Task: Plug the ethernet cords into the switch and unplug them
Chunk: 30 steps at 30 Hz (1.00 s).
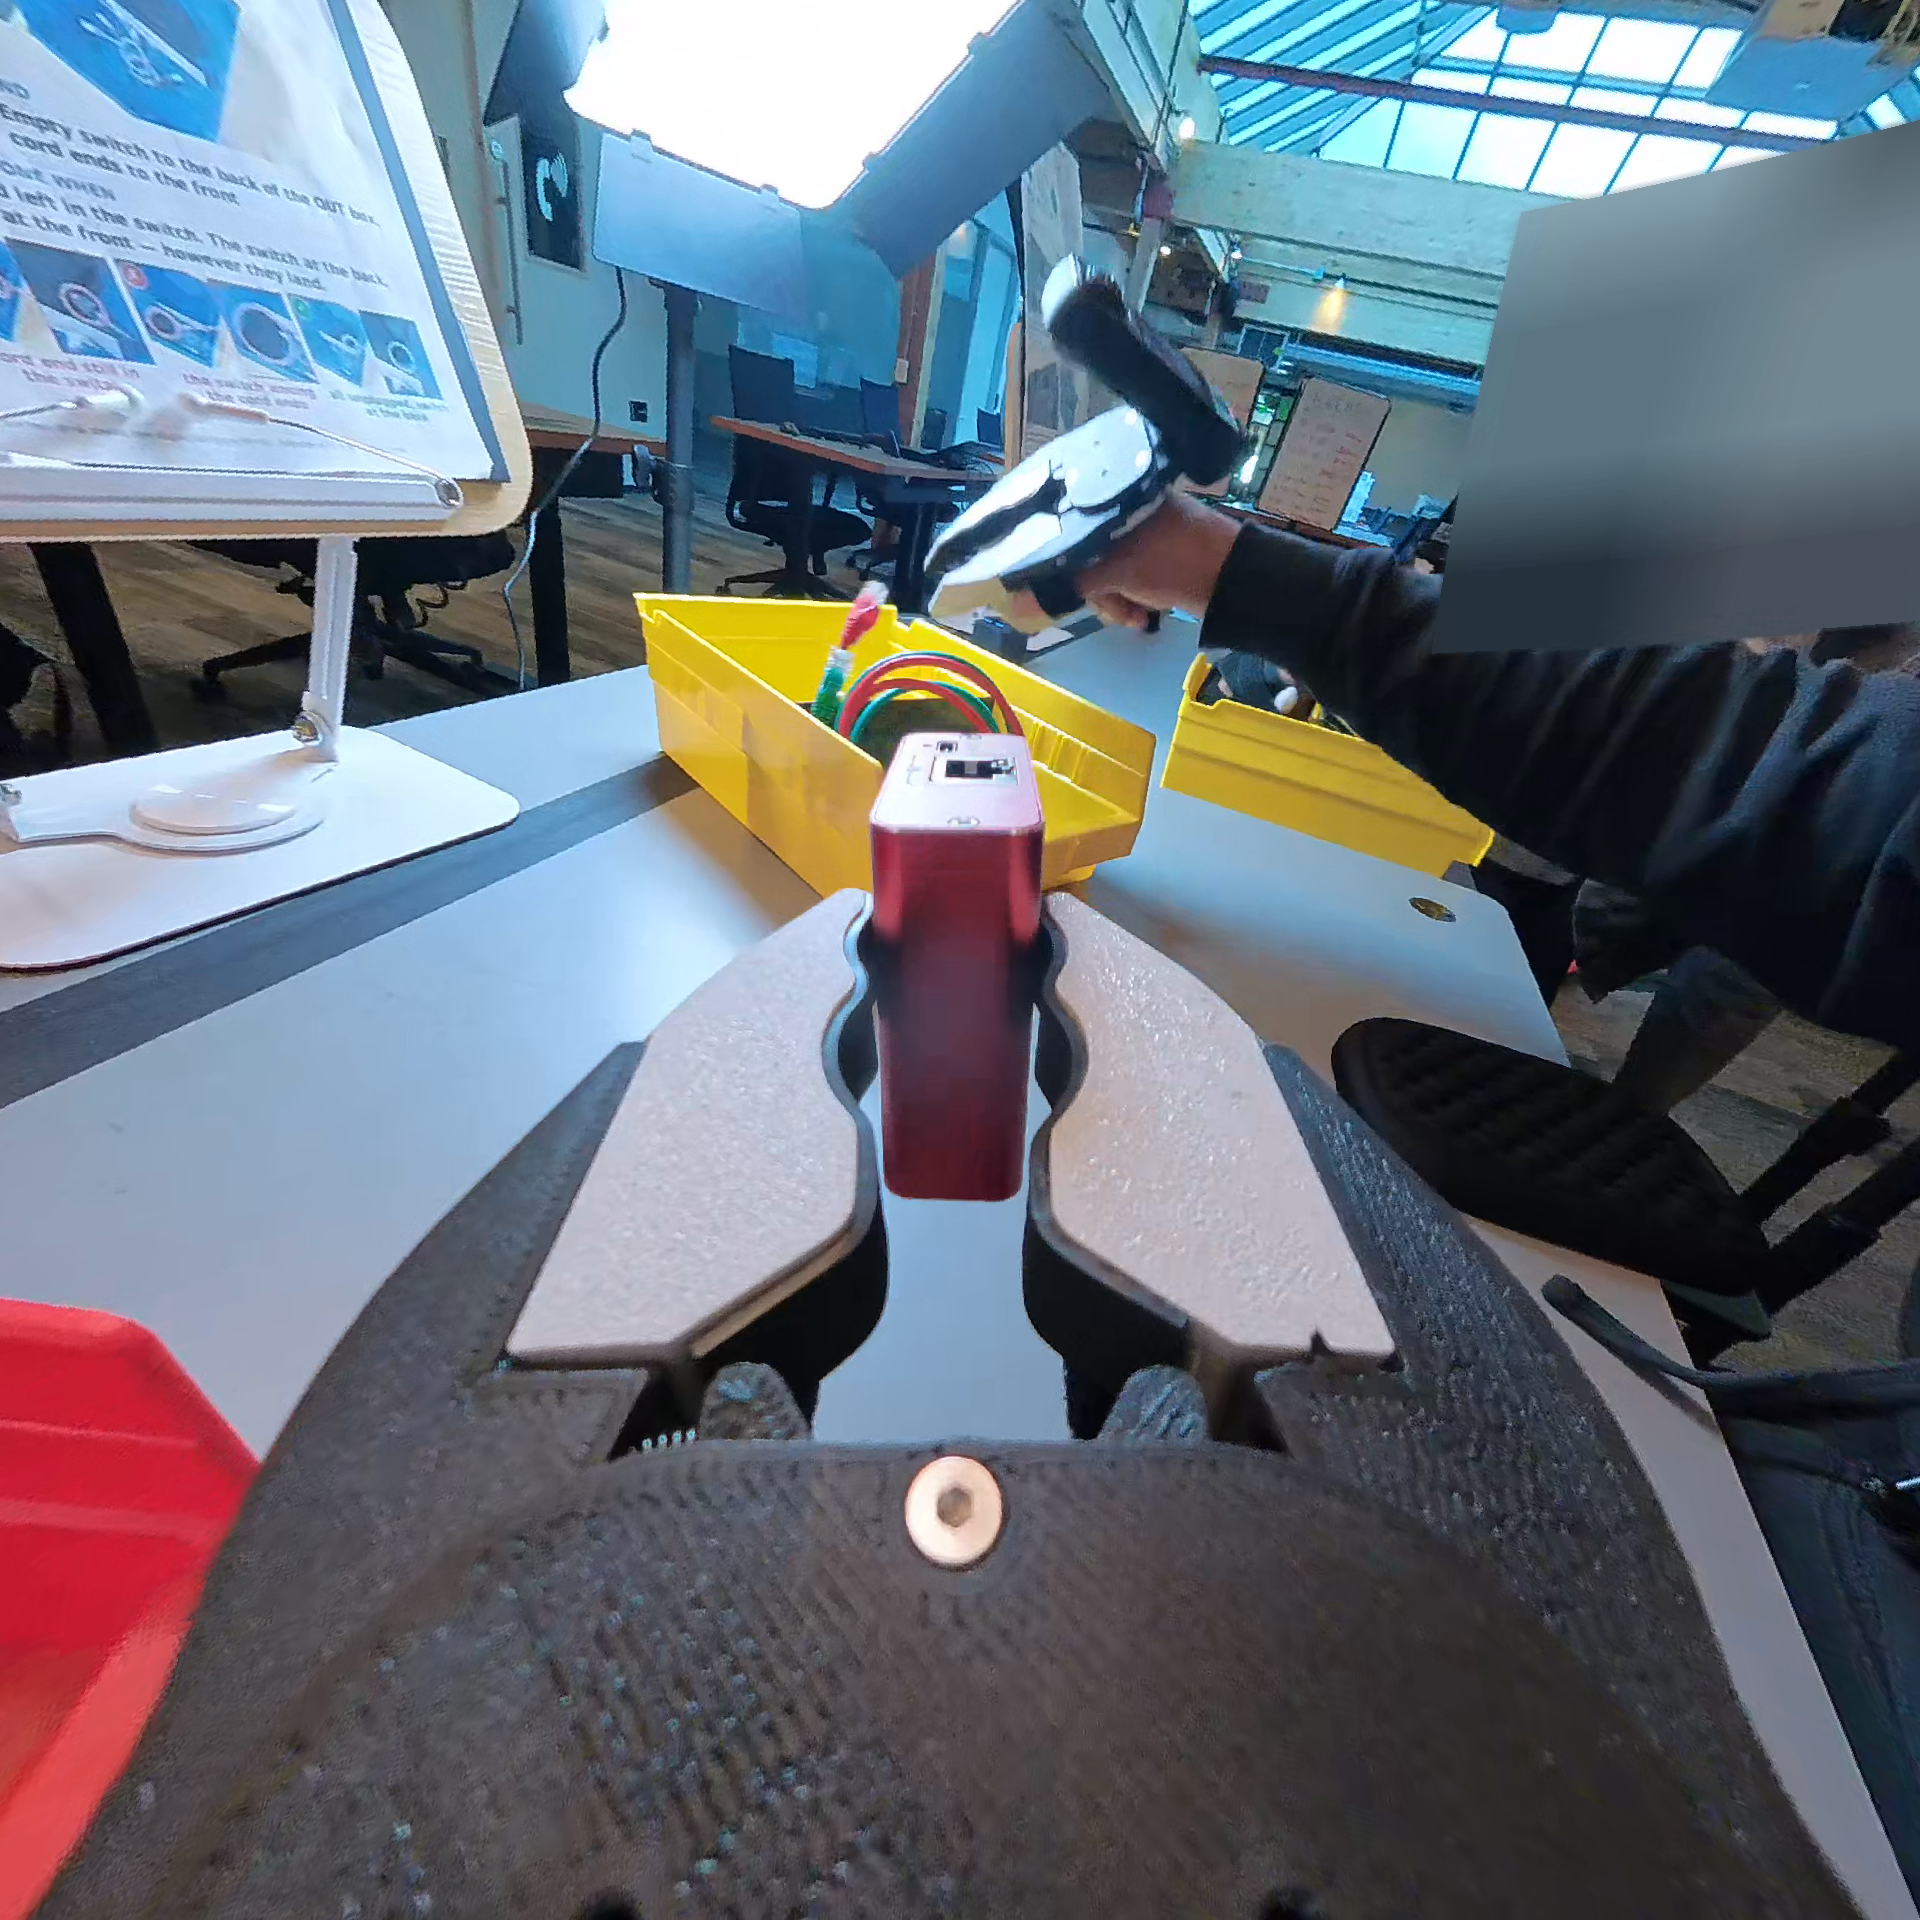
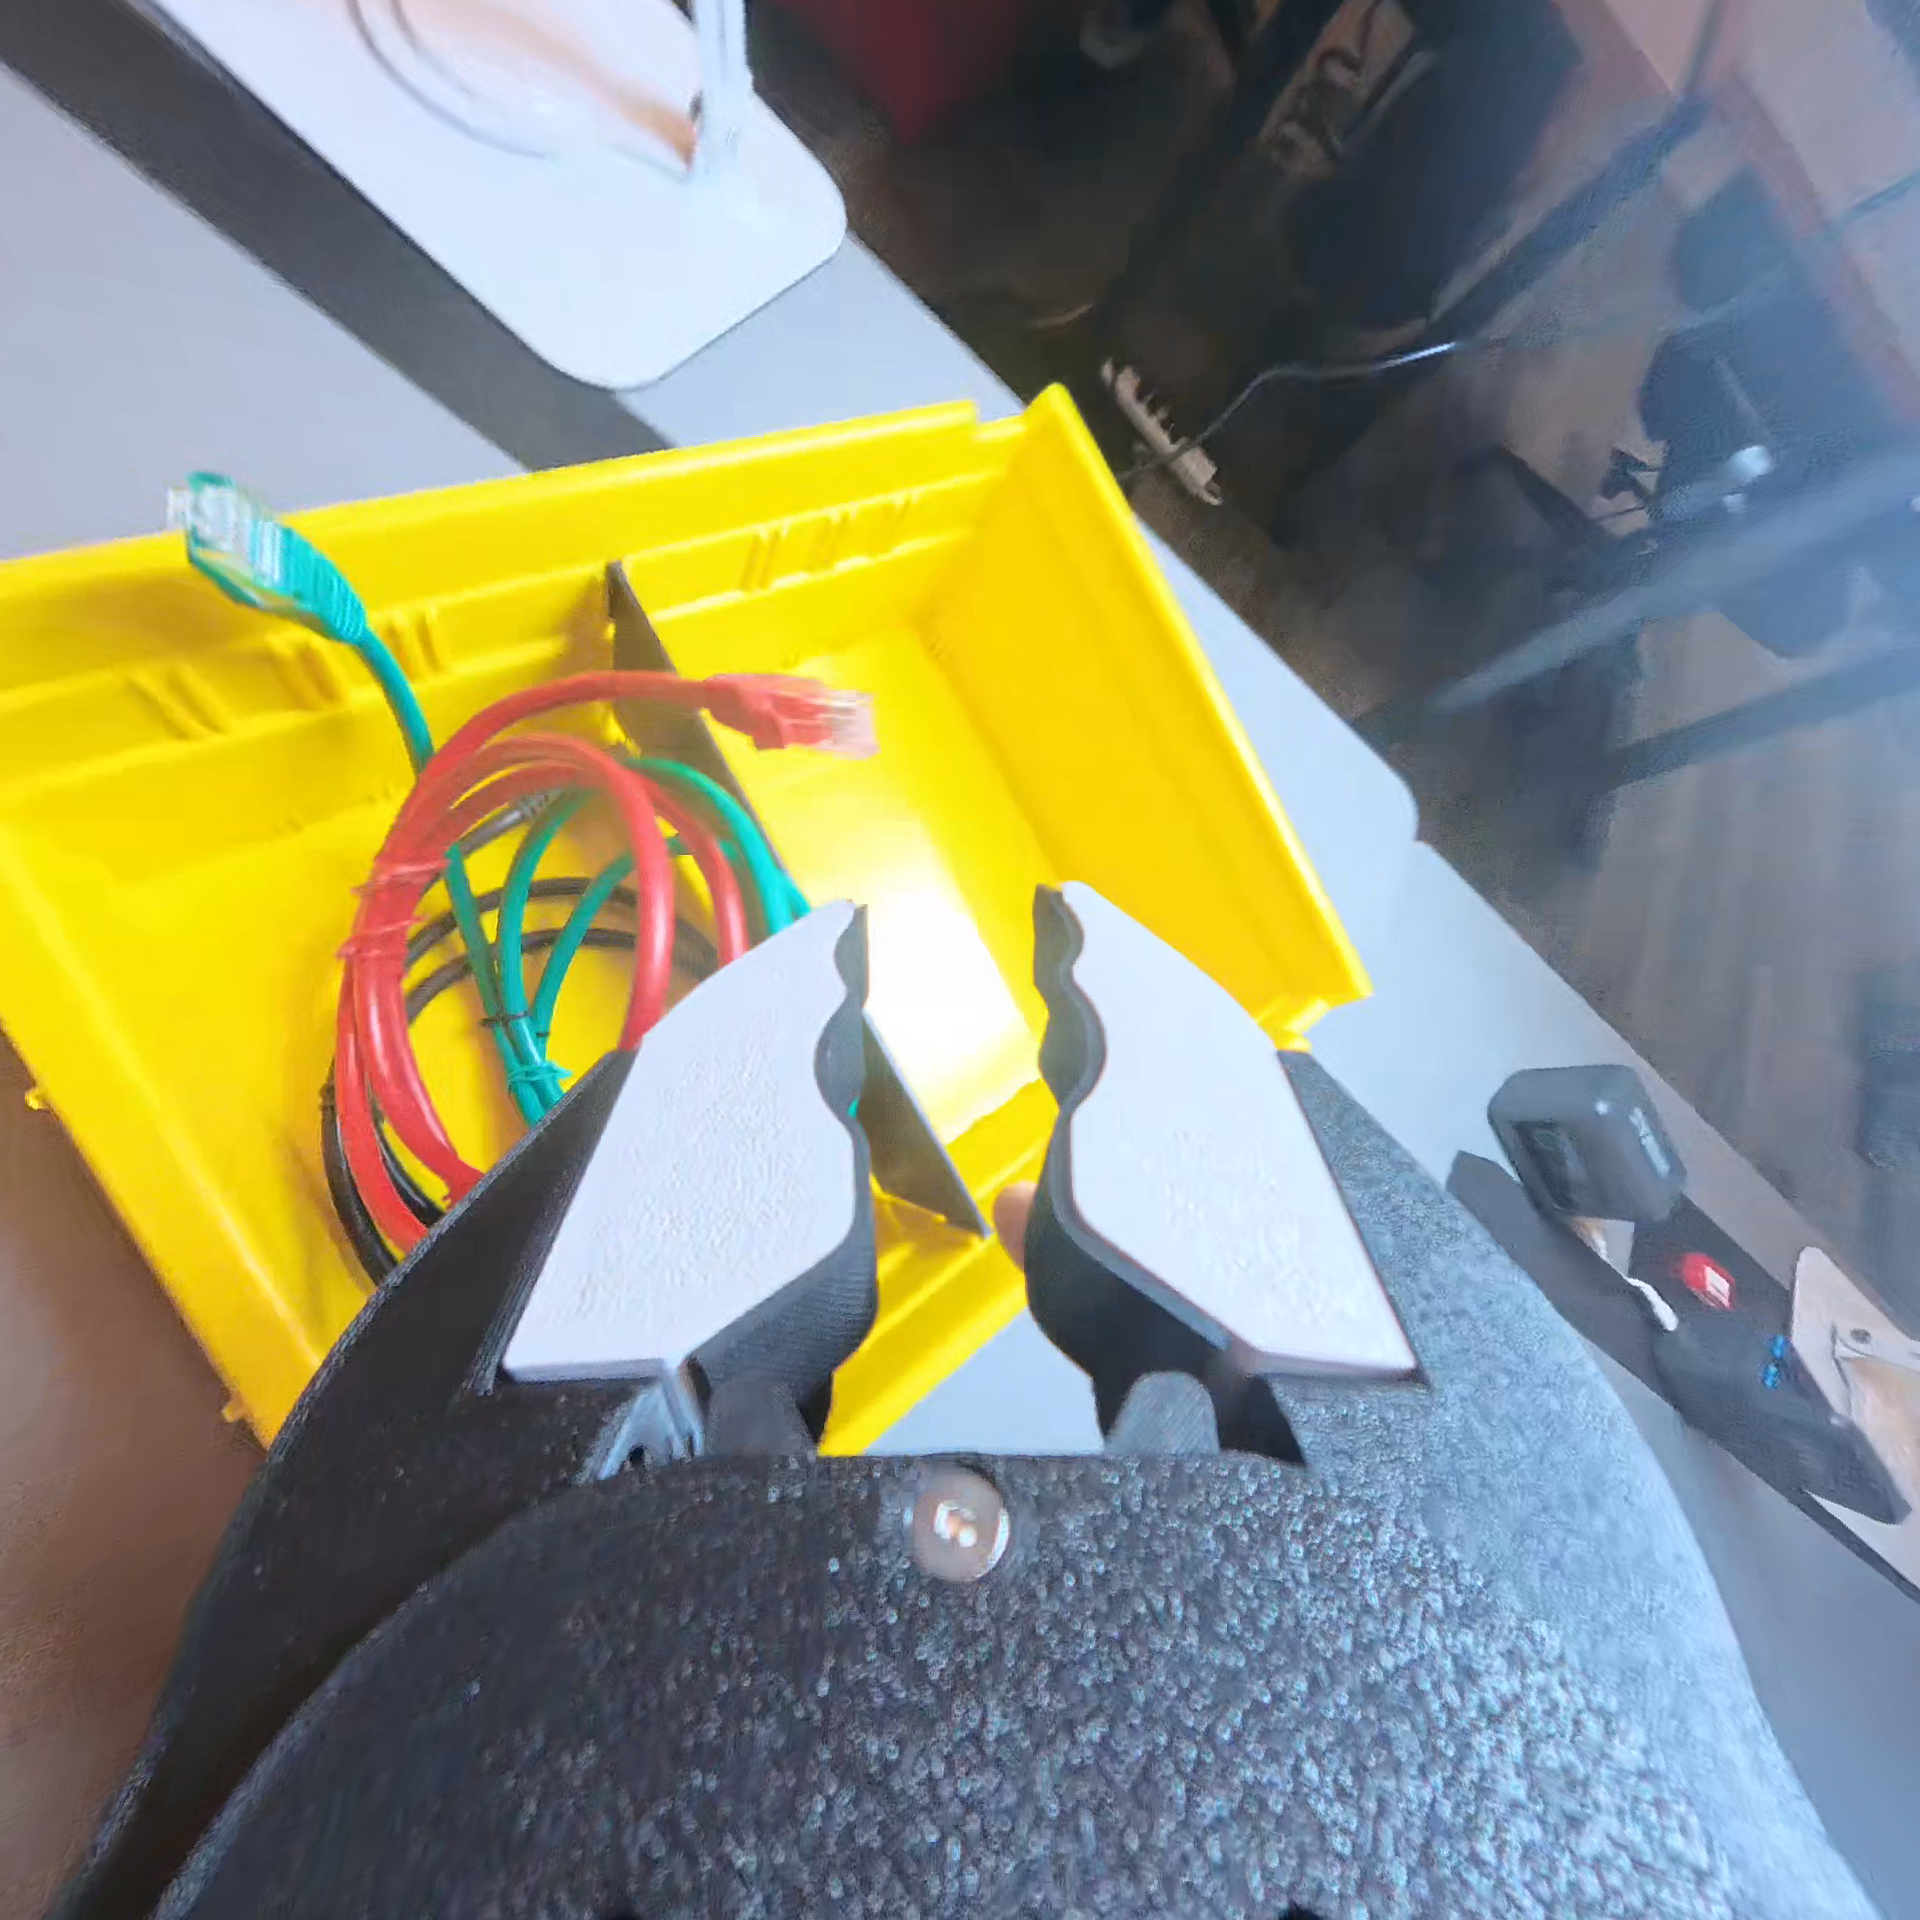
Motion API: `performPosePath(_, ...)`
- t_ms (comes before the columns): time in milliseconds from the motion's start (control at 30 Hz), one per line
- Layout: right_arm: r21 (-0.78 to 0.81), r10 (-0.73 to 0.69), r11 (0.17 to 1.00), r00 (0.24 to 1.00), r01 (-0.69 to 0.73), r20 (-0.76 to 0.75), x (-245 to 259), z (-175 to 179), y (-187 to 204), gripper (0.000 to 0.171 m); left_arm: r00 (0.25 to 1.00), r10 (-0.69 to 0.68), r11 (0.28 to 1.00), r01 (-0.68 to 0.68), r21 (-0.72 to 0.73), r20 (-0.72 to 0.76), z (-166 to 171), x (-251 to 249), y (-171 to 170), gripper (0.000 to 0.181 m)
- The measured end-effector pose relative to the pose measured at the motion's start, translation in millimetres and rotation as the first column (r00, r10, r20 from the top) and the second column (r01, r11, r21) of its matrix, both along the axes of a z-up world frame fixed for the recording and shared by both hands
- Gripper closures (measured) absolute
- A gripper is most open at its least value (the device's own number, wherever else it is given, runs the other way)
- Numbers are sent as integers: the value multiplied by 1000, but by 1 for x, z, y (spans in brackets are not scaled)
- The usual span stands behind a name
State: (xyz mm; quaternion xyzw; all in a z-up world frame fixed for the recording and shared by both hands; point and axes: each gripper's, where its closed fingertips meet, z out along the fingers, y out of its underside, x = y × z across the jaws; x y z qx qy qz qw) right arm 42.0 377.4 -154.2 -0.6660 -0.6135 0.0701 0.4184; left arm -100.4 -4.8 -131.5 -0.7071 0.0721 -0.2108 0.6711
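The left tool (image 1: 954,935) is pinching the red switch (image 1: 956,966), long axis pointing ahead at the bin (image 1: 748,717). The right tool (image 2: 948,935), spread and empty, is hovering nearer the cords (image 2: 540,883), which are lying to its left.

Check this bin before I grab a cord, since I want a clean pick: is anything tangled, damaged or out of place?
Nothing looks damaged. The red cord and green cord lie coiled and overlapping in the yellow bin, over a black cord. The green plug pokes above the bin's rim; the red plug reaches past the divider.
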Motion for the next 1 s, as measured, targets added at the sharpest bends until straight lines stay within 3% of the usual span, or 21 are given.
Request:
performPosePath(133,26,88,996,983,-84,-162,-10,55,-30,131,999,-33,999,33,-16,1,-3,9,1,155)
performPosePath(233,58,329,944,911,-325,-248,-35,80,-116,121,998,-54,997,56,-56,45,-6,15,4,155)
performPosePath(367,190,583,810,795,-555,-166,-58,65,-247,107,991,-35,993,48,-105,128,-10,23,10,155)
performPosePath(467,271,666,728,743,-630,-61,-72,34,-326,98,977,-35,989,64,-134,210,-13,32,15,155)
performPosePath(533,320,684,692,730,-647,-2,-84,17,-359,94,969,-39,986,77,-150,243,-16,39,19,155)
performPosePath(667,384,629,667,759,-638,169,-108,-16,-369,91,961,-24,980,77,-182,275,-22,45,23,155)
performPosePath(767,423,618,625,747,-656,245,-118,-22,-364,96,957,13,977,51,-209,291,-29,37,23,155)
performPosePath(900,328,671,607,688,-724,276,-118,-14,-365,97,921,-59,980,127,-154,385,-18,36,18,152)
performPosePath(1000,271,657,648,702,-712,274,-116,12,-338,97,931,-40,990,87,-114,364,-11,23,14,143)
